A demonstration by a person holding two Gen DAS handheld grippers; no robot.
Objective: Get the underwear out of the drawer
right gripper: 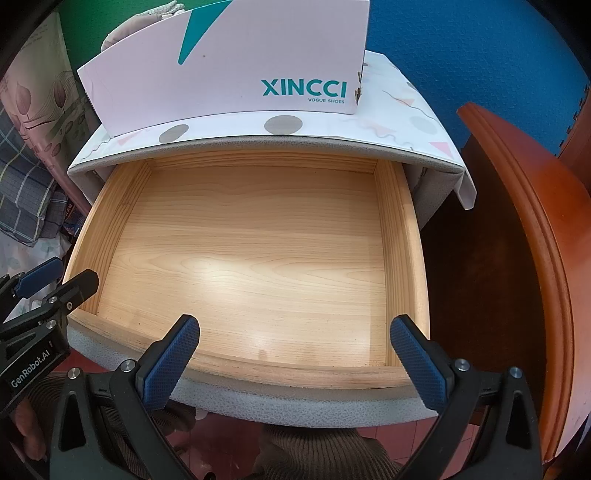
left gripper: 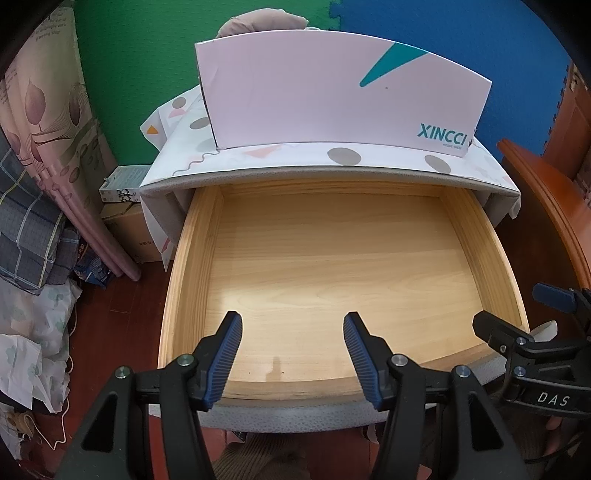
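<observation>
While both my grippers hang over the front edge of the pulled-out wooden drawer [left gripper: 332,258], my left gripper [left gripper: 292,354] stands partly open with nothing between its blue pads, and my right gripper [right gripper: 295,354] gapes wider, also holding nothing. No underwear shows in the drawer's bare wood bottom. A pale cloth bundle [left gripper: 258,24] sits behind the shoe box [left gripper: 332,92] on top.

A pale wood-grain drawer [right gripper: 255,236] sits under a white cloth [right gripper: 399,110] with grey dots and pink triangles, bearing a lilac box [right gripper: 229,74] with teal lettering.
</observation>
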